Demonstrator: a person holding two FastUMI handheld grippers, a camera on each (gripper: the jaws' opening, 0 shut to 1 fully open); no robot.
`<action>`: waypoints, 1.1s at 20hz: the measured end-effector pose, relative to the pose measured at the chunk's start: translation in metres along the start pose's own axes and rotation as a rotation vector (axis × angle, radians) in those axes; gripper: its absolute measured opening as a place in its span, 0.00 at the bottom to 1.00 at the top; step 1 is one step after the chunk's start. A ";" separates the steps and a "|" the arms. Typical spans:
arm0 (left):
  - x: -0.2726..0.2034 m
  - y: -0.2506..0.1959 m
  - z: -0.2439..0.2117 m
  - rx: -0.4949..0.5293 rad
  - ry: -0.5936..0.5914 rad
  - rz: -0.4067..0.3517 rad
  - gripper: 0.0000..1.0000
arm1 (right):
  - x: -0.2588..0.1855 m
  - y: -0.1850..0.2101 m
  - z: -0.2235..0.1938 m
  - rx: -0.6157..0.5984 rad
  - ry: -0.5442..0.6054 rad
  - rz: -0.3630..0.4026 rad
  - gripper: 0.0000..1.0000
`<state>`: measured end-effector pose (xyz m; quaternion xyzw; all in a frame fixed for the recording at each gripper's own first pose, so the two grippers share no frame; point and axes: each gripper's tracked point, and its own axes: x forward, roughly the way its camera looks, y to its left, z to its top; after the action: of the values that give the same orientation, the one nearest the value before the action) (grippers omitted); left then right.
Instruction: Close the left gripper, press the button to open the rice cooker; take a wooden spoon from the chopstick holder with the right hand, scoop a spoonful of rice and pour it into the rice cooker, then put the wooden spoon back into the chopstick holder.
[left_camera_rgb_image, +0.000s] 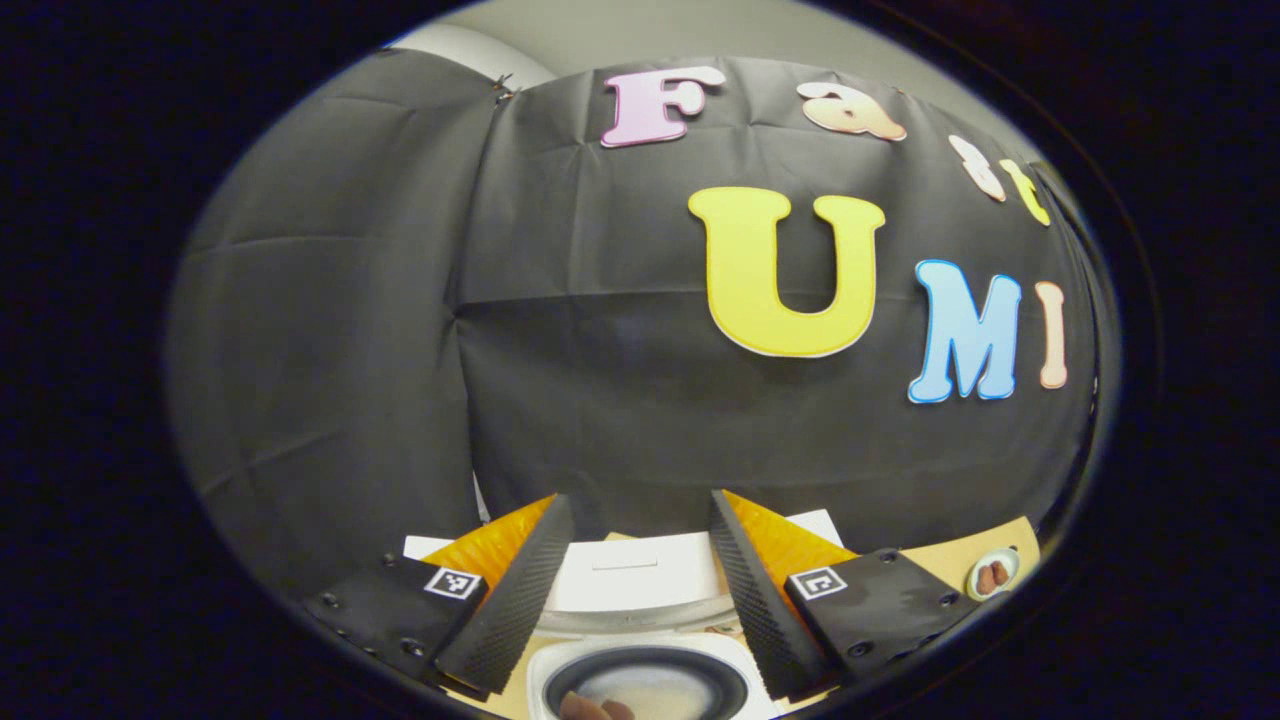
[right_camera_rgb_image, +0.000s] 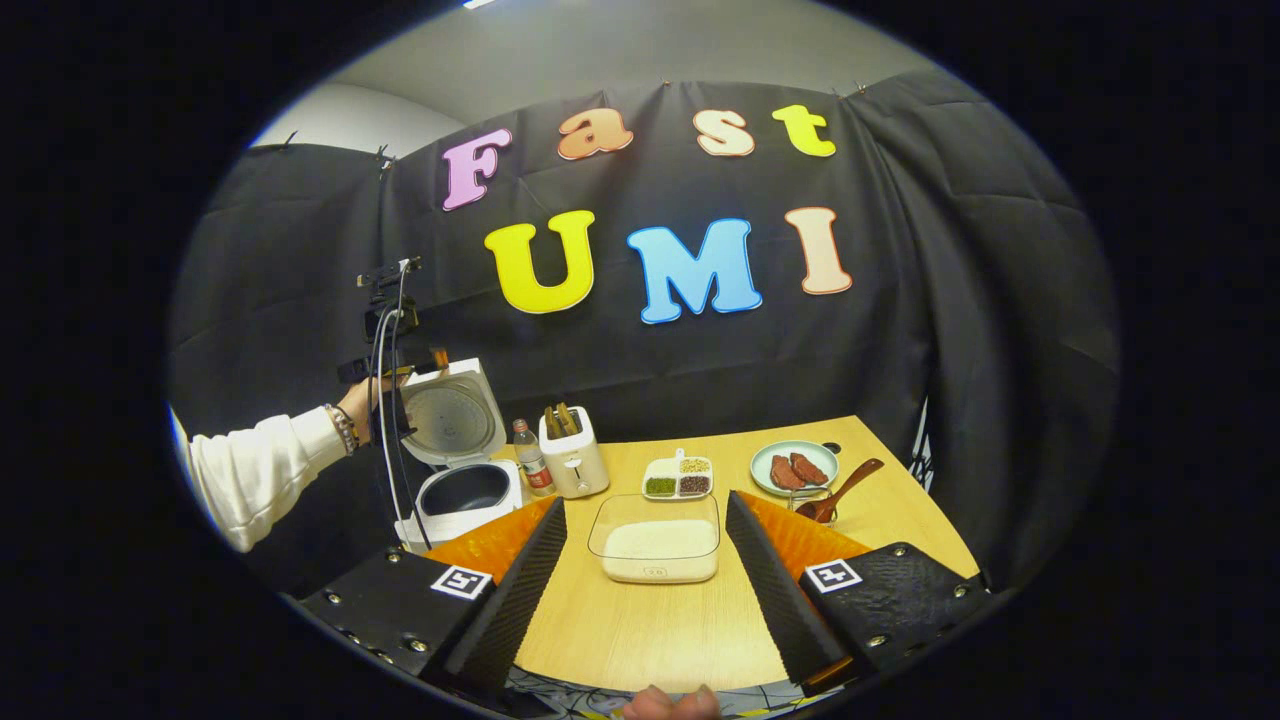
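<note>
Tools both gape wide, empty: left tool (left_camera_rgb_image: 640, 590) above the open rice cooker (left_camera_rgb_image: 640, 680), right tool (right_camera_rgb_image: 645, 585) over the table (right_camera_rgb_image: 650, 630).

- Black cloth (right_camera_rgb_image: 640, 360) hangs creased as the booth's back and side walls, beyond the jaws in both views.
- Above the cloth, a plain pale wall (right_camera_rgb_image: 600, 50) shows.
- A light wooden worktop (right_camera_rgb_image: 650, 620) stretches ahead of the right jaws to the cloth.
- Soft, even light.
</note>
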<state>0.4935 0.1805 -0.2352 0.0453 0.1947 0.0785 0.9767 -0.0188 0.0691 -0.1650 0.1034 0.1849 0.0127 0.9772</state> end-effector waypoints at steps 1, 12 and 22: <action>-0.013 0.001 -0.006 0.006 0.005 0.009 0.96 | 0.001 0.001 0.000 0.006 0.002 0.007 0.98; -0.112 -0.021 -0.129 0.014 0.095 0.017 0.96 | 0.004 0.005 -0.005 0.024 0.024 0.036 0.98; -0.129 -0.028 -0.229 0.050 0.188 0.039 0.98 | 0.015 0.013 -0.026 0.020 0.079 0.058 0.98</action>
<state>0.2908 0.1445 -0.4010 0.0658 0.2864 0.0963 0.9510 -0.0145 0.0881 -0.1915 0.1181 0.2203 0.0430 0.9673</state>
